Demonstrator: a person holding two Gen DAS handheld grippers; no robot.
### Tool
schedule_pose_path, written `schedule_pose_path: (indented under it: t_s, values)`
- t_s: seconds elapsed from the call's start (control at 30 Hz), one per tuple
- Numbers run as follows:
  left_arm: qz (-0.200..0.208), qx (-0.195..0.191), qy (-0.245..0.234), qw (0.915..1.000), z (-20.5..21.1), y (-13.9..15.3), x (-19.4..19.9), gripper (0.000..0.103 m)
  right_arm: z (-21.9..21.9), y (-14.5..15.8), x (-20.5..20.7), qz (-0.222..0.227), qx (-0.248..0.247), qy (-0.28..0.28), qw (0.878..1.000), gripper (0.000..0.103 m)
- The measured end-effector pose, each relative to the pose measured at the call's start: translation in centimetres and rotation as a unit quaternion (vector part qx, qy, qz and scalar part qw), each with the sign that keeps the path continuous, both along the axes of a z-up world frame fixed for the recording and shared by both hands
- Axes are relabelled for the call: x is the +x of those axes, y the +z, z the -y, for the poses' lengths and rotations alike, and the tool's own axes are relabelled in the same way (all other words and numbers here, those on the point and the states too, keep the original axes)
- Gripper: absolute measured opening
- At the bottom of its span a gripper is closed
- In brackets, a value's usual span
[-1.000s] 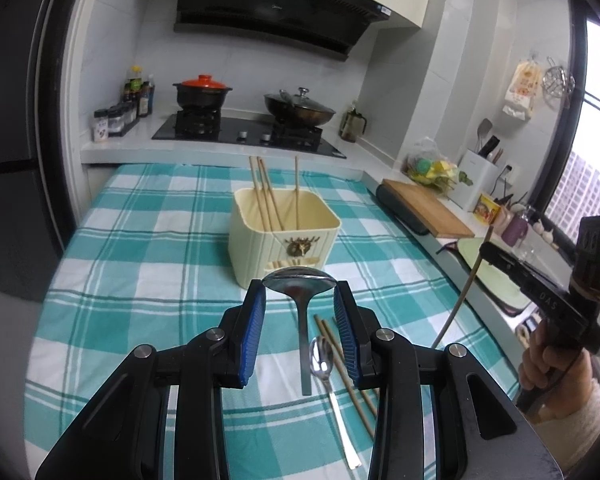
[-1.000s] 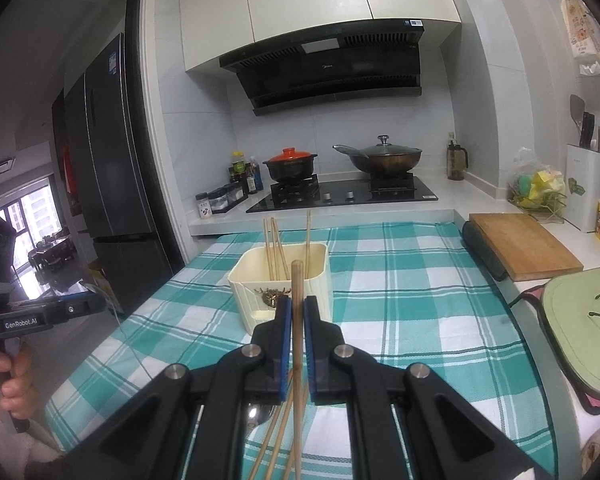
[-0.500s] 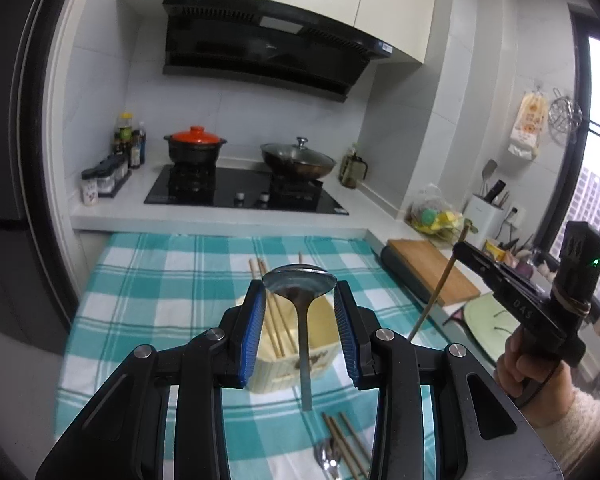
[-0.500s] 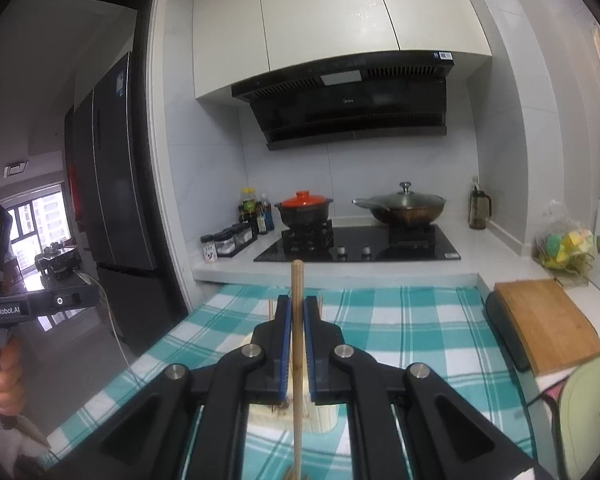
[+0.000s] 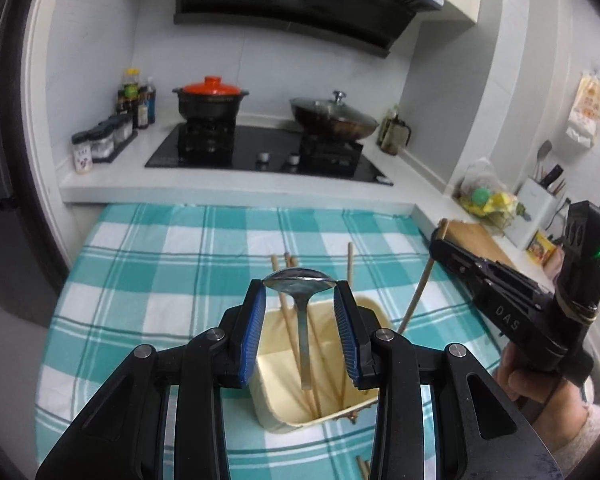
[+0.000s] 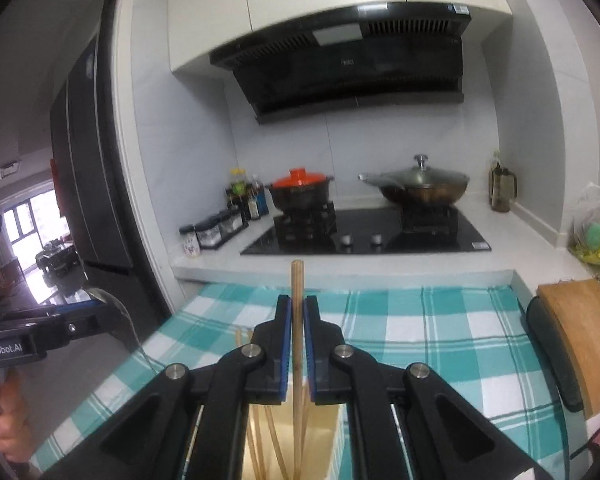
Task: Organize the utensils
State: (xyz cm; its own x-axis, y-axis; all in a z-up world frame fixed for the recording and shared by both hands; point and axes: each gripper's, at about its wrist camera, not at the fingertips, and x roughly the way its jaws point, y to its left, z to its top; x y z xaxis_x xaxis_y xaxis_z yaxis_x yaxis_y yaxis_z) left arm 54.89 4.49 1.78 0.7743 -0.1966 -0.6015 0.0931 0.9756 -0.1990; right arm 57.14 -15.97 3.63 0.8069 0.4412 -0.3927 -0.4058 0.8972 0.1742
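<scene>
My left gripper (image 5: 299, 286) is shut on a metal spoon (image 5: 302, 320), bowl up, handle hanging down into the cream utensil holder (image 5: 274, 412) on the checked tablecloth. Several chopsticks (image 5: 286, 308) stand in the holder. My right gripper (image 6: 296, 304) is shut on a wooden chopstick (image 6: 297, 360), held upright with its lower end inside the holder (image 6: 332, 456). The right gripper (image 5: 500, 300) also shows at the right of the left wrist view, its chopstick (image 5: 418, 292) slanting down into the holder. The left gripper shows at the left edge of the right wrist view (image 6: 60, 320).
A teal checked tablecloth (image 5: 160, 272) covers the table. Behind it is a counter with a stove, a red-lidded pot (image 5: 211, 98), a wok (image 5: 334, 114) and spice jars (image 5: 100, 140). A wooden cutting board (image 6: 584, 332) lies at right. A loose chopstick (image 5: 364, 468) lies near the holder.
Both grippers have moved forward over the holder. The spoon handle and the held chopstick now hang inside it, where before they were above and in front of it.
</scene>
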Motion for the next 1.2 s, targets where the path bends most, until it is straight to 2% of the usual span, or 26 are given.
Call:
schedule_pose_path:
  t_s: [0.1, 0.27, 0.37, 0.5, 0.53, 0.6, 0.63, 0.73, 0.83, 0.93, 1.0, 1.1, 1.2]
  values:
    - [-0.036, 0.017, 0.004, 0.9992, 0.2, -2.7, 1.4, 0.035, -0.3, -2.8, 2.0, -0.05, -0.014, -0.004, 0.999, 0.006]
    - [-0.071, 0.035, 0.012, 0.9968, 0.4, -5.5, 2.5, 0.036, -0.2, -5.6, 3.7, -0.099, -0.015, -0.009, 0.995, 0.007]
    - [-0.071, 0.031, 0.019, 0.9968, 0.0, -5.4, 2.1, 0.039, 0.1, -6.0, 4.2, -0.118, -0.01, -0.021, 0.993, 0.008]
    - [-0.047, 0.029, 0.027, 0.9981, -1.5, -3.1, -0.8, 0.059, 1.1, -4.8, 3.5, -0.126, 0.005, -0.031, 0.992, 0.009]
    - [-0.043, 0.031, 0.026, 0.9983, -1.9, -2.6, -2.0, 0.061, 1.5, -4.3, 2.9, -0.123, 0.005, -0.031, 0.992, 0.015]
    - [-0.042, 0.041, 0.016, 0.9981, -2.7, -2.0, -4.9, 0.071, 2.4, -3.3, 0.8, -0.114, 0.001, -0.03, 0.993, 0.027]
    - [-0.046, 0.049, 0.01, 0.9977, -3.0, -2.0, -6.4, 0.073, 2.9, -2.9, -0.4, -0.11, -0.001, -0.03, 0.993, 0.035]
    - [-0.068, 0.081, -0.011, 0.9943, -3.6, -3.5, -11.7, 0.081, 4.6, -2.6, -5.1, -0.111, -0.012, -0.02, 0.994, 0.036]
    - [-0.095, 0.1, -0.021, 0.9903, -3.8, -7.0, -17.1, 0.087, 6.3, -4.2, -10.2, -0.125, -0.035, -0.007, 0.992, 0.036]
    - [-0.114, 0.098, -0.015, 0.9885, -3.2, -11.4, -21.4, 0.087, 7.6, -7.8, -15.9, -0.131, -0.076, -0.017, 0.988, 0.036]
    - [-0.121, 0.079, -0.007, 0.9894, -2.9, -14.3, -23.3, 0.087, 8.2, -10.5, -19.2, -0.138, -0.095, -0.024, 0.986, 0.036]
    - [-0.137, 0.05, 0.013, 0.9892, -2.3, -17.9, -24.1, 0.087, 9.2, -15.0, -23.0, -0.157, -0.1, -0.044, 0.981, 0.036]
    - [-0.128, 0.053, 0.025, 0.99, -1.6, -19.8, -23.9, 0.087, 9.9, -18.5, -24.5, -0.173, -0.126, -0.069, 0.974, 0.036]
